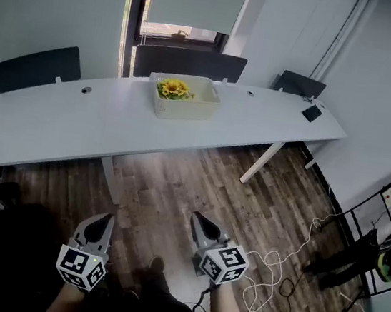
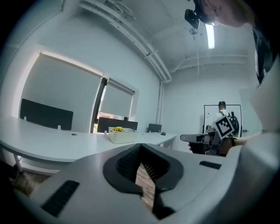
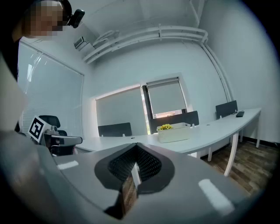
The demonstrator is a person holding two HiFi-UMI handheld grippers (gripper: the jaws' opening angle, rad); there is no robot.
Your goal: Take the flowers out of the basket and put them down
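A cream basket [image 1: 186, 106] stands on the long white desk [image 1: 63, 122], with yellow flowers [image 1: 174, 88] in its left end. Both grippers hang low over the wooden floor, well short of the desk and pointing toward it. My left gripper [image 1: 104, 221] and right gripper [image 1: 198, 221] each have their jaws together and hold nothing. In the left gripper view the basket [image 2: 123, 137] and flowers [image 2: 117, 129] are small and far off beyond the jaws [image 2: 141, 152]. The right gripper view shows the basket [image 3: 175, 132] and flowers [image 3: 165, 127] beyond its jaws [image 3: 136, 154].
Dark chairs [image 1: 188, 63] line the desk's far side by the window. A dark flat device [image 1: 311, 113] lies near the desk's right end. White desk legs [image 1: 263, 161] stand ahead. A white cable [image 1: 283, 261] trails on the floor at right, beside a black rack [image 1: 378, 242].
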